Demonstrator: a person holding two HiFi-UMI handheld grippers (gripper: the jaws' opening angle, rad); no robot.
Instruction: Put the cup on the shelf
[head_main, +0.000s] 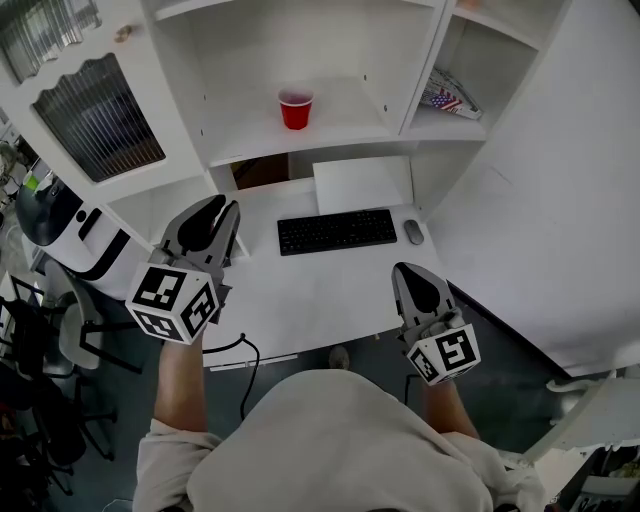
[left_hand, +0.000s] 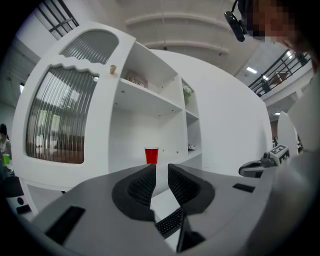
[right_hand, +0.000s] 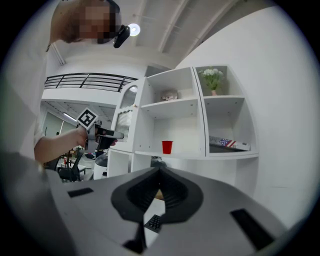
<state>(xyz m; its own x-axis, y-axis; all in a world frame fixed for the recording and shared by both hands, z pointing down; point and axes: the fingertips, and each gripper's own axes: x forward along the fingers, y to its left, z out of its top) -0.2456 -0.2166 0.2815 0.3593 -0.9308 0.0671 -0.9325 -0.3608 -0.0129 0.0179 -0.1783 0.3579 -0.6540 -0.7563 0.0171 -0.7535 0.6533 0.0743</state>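
Standing on shelf (head_main: 345, 122): red cup (head_main: 295, 107). Lying in next compartment: flag-printed pack (head_main: 452, 96). Resting on counter (head_main: 310, 290): keyboard (head_main: 337, 231), mouse (head_main: 414, 232). Hovering empty: left tongs (head_main: 225, 207), slightly parted; right tongs (head_main: 405, 268), closed.

White shelf (head_main: 345, 132), middle compartment: red cup (head_main: 295, 108) upright, left of centre, back from the front edge. Right compartment: flat flag-printed item (head_main: 452, 96). Desk (head_main: 320, 290) below: black keyboard (head_main: 337, 231) at centre, grey mouse (head_main: 414, 232) just beside its right end, white flat panel (head_main: 362, 185) behind, toward the back edge.
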